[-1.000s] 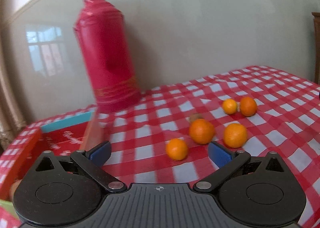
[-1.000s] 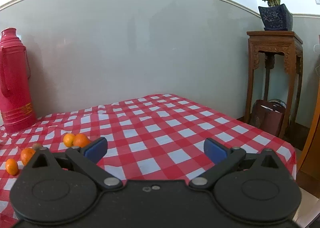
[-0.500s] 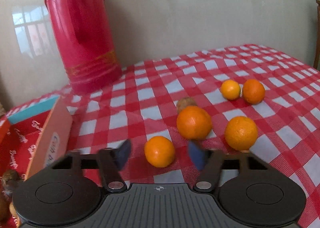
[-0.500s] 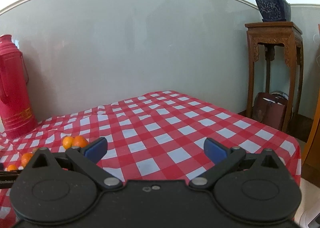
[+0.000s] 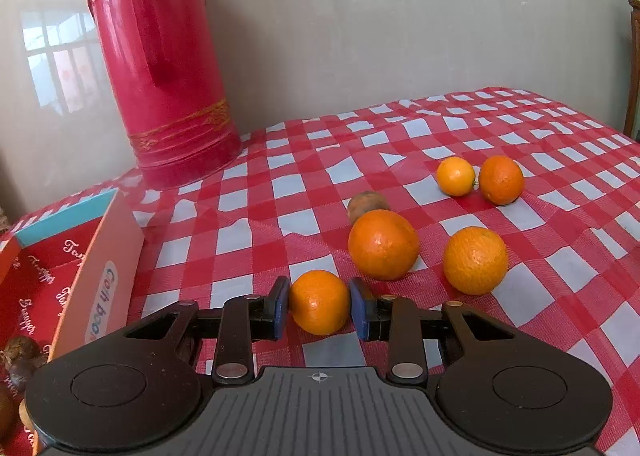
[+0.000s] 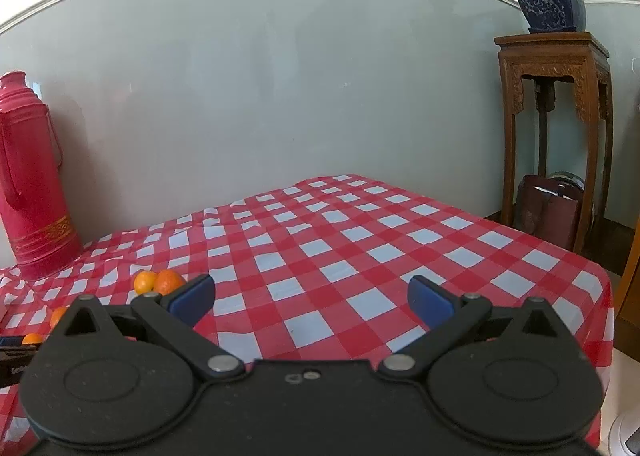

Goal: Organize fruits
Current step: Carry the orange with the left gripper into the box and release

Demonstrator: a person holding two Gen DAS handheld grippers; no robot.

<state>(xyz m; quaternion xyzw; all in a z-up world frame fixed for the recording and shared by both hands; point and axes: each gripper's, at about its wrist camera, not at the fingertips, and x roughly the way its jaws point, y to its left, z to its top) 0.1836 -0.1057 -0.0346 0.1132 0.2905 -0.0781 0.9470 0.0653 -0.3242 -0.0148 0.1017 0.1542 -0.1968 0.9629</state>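
My left gripper (image 5: pixel 319 308) has its blue pads pressed against both sides of a small round orange fruit (image 5: pixel 319 302), which sits on the red-and-white checked cloth of the surface (image 5: pixel 304 183), near its left edge. Just beyond it lie a larger orange (image 5: pixel 383 244) and, to the right, a medium orange (image 5: pixel 475 260); a brownish round fruit (image 5: pixel 366 203) sits right behind the larger one. Farther back, a small yellow-orange fruit (image 5: pixel 455 176) and a deeper orange one (image 5: pixel 501 179) rest side by side, nearly touching. At the left edge stands an open red cardboard box with an orange side wall (image 5: pixel 100 276), dark brown fruits in its bottom corner. A tall red plastic thermos flask (image 5: pixel 164 67) stands upright at the back left, against the wall.

My right gripper (image 6: pixel 311 296) is spread wide over bare cloth, holding nothing. A carved wooden stand (image 6: pixel 554 127) beyond the right edge carries a dark blue plant pot (image 6: pixel 550 5).
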